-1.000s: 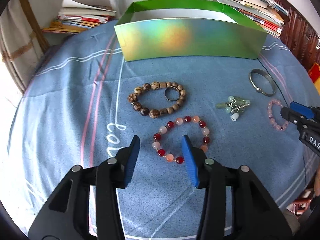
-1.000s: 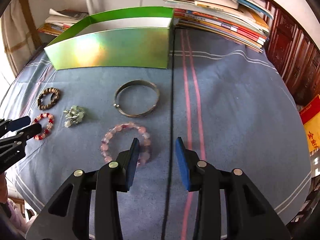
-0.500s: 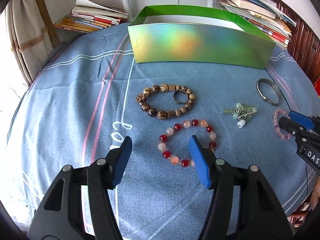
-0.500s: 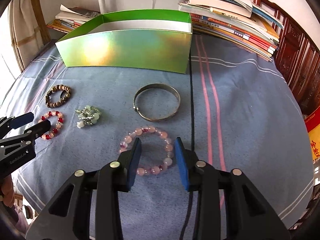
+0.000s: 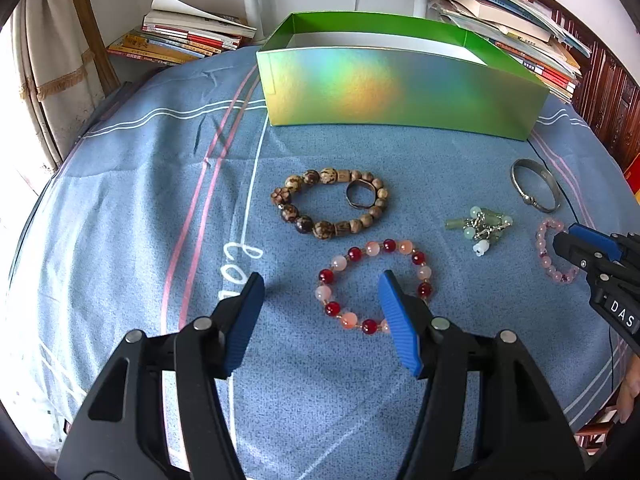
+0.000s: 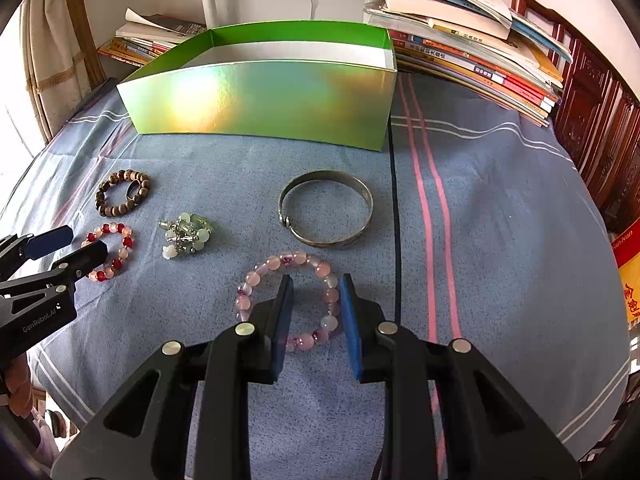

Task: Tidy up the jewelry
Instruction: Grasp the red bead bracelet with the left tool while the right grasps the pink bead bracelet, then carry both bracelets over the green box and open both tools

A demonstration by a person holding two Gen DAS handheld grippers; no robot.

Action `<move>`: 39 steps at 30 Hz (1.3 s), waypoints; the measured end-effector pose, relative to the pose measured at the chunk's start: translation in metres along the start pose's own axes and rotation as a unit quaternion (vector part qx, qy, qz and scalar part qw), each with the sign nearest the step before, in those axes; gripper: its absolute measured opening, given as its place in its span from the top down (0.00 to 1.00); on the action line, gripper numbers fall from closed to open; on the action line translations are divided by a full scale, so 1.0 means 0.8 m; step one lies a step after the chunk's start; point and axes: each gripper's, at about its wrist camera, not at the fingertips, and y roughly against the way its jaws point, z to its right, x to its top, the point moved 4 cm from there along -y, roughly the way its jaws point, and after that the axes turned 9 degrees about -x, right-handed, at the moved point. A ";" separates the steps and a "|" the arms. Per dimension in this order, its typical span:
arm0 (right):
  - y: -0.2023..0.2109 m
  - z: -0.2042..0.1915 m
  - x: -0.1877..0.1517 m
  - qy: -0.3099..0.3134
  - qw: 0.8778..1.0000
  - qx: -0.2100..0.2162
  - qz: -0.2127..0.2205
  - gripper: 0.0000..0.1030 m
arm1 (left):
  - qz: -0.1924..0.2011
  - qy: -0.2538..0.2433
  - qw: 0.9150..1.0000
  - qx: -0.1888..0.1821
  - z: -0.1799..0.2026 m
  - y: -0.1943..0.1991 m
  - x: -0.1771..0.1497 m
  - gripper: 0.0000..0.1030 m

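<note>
On the blue cloth lie a red and peach bead bracelet [image 5: 374, 284], a brown wooden bead bracelet [image 5: 328, 204] with a dark ring [image 5: 360, 194] inside it, a green charm cluster [image 5: 480, 228], a silver bangle [image 6: 326, 208] and a pink bead bracelet [image 6: 292, 300]. My left gripper [image 5: 320, 316] is open, its right finger inside the red bracelet's loop and its left finger outside. My right gripper [image 6: 316, 312] is open, its fingers astride the pink bracelet's right side. An open green box [image 5: 400, 88] stands behind, its inside mostly hidden.
Stacks of books [image 6: 472, 56] lie behind and to the right of the box, more books [image 5: 180, 36] at the back left. A dark wooden cabinet [image 6: 600, 128] stands at the right. A black cable [image 6: 394, 220] runs across the cloth.
Both grippers have moved forward and lower toward their bracelets. The left gripper has opened wider; the right one now straddles the pink bracelet's beads.
</note>
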 end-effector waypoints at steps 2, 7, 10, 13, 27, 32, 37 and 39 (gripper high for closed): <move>0.000 0.000 0.000 0.001 1.000 0.000 0.000 0.75 | 0.000 -0.001 1.000 -0.001 -0.001 0.000 0.000 0.42; 0.000 0.000 -0.001 -0.002 1.000 0.001 0.001 0.75 | 0.001 -0.001 1.000 0.000 -0.001 0.001 0.000 0.42; 0.000 0.000 -0.001 -0.002 1.000 0.001 0.003 0.75 | 0.001 -0.001 1.000 0.000 -0.001 0.001 0.000 0.43; 0.001 -0.001 -0.002 0.001 1.000 0.006 0.007 0.87 | 0.002 -0.007 1.000 -0.017 0.004 0.002 -0.001 0.61; 0.023 0.002 0.005 -0.007 0.999 0.016 0.027 0.92 | 0.013 -0.032 0.999 -0.025 0.029 0.020 0.002 0.92; 0.048 0.005 0.018 -0.007 0.998 0.015 0.057 0.92 | 0.034 -0.034 0.999 -0.025 0.030 0.041 0.011 0.92; 0.074 0.013 0.047 -0.008 0.996 0.009 0.092 0.92 | 0.054 -0.039 0.997 -0.045 0.025 0.063 0.040 0.92; 0.083 0.015 0.060 -0.011 0.994 0.008 0.105 0.92 | 0.065 -0.040 0.996 -0.050 0.022 0.072 0.059 0.92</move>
